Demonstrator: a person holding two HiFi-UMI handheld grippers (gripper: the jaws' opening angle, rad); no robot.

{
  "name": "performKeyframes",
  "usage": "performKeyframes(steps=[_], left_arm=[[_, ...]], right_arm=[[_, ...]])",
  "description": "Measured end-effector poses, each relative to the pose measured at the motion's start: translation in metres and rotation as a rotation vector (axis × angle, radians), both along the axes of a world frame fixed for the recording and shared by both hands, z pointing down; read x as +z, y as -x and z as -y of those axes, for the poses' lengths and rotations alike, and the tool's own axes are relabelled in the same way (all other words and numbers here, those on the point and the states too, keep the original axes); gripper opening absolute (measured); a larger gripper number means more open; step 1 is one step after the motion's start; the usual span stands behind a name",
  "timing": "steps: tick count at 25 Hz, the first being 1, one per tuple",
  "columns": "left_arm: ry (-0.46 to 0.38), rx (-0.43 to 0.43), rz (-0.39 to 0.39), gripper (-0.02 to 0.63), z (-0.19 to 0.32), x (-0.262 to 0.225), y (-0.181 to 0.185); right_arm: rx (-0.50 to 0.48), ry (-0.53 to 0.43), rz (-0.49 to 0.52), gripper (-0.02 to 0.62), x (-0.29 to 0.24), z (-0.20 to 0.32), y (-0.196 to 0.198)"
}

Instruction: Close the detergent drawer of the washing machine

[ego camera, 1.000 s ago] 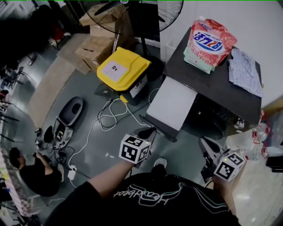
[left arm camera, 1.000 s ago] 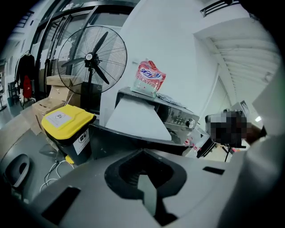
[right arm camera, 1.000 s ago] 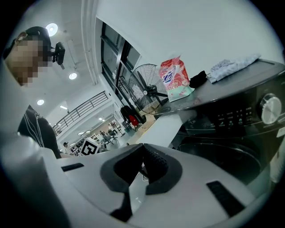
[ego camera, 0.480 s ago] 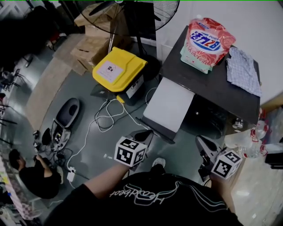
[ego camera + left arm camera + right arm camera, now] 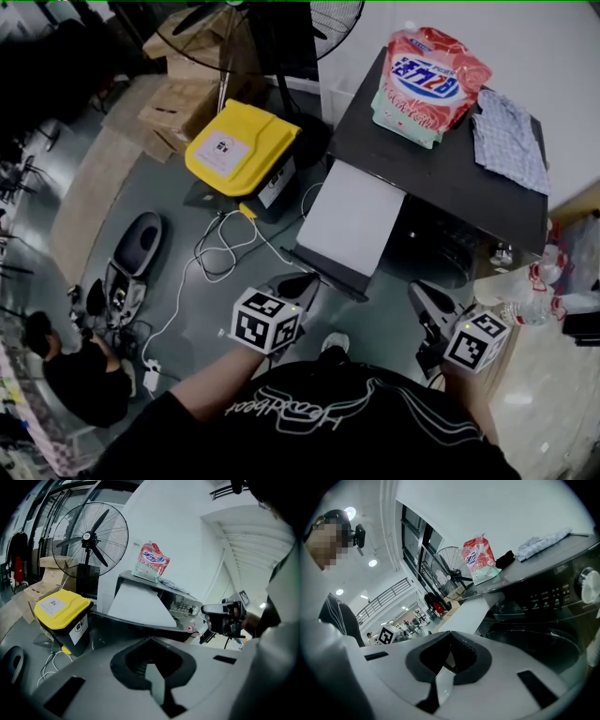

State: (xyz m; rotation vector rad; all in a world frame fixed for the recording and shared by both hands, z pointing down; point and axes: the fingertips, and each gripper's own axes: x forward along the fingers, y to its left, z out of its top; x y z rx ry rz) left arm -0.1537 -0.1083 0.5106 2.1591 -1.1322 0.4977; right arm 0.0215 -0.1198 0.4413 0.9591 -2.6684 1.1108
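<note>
- Right up close, the left claw (image 5: 305, 281) hangs in front of the person's black shirt. Its jaws are clenched tip to tip with nothing between them, and the left gripper view shows only air at the tips.
- The right claw (image 5: 419, 292) is level with it and well apart, also pressed together and empty, pointing up at the front of the washing machine (image 5: 450, 169).
- Open grey floor (image 5: 202, 319) lies below and to the left of the claws, with room to move on that side.
- White cables (image 5: 225, 248) loop across the floor just beyond the left claw.
- Next comes the detergent drawer (image 5: 361, 220), a white slab pulled out from the machine's upper front left. Its near edge overhangs the floor, and it is near both claws but touched by neither.
- To the right of the drawer, the right gripper view shows the dark control panel with a round knob (image 5: 588, 585), and the curved door below it.
- A yellow-lidded bin (image 5: 239, 150) stands on the floor near the drawer's left side, leaving a narrow lane between them.
- The machine's flat dark top carries a red and white detergent pouch (image 5: 427, 80) at its far left. A checked cloth (image 5: 506, 141) lies beside it to the right, not touching it.
- Farther back are stacked cardboard boxes (image 5: 178, 103) and a standing fan (image 5: 89, 536) behind the bin, and a pale wall behind the machine.
- Off at the far left, a person (image 5: 66, 375) sits on the floor, well clear.
</note>
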Motion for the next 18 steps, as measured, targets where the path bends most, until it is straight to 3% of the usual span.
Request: performKeyframes(steps=[13, 18], left_arm=[[0.01, 0.048, 0.029, 0.023, 0.01, 0.005, -0.008], [0.01, 0.036, 0.018, 0.023, 0.01, 0.004, -0.007]], right_arm=[[0.092, 0.014, 0.038, 0.026, 0.016, 0.004, -0.028], [0.109, -0.026, 0.025, 0.026, 0.002, 0.004, -0.038]])
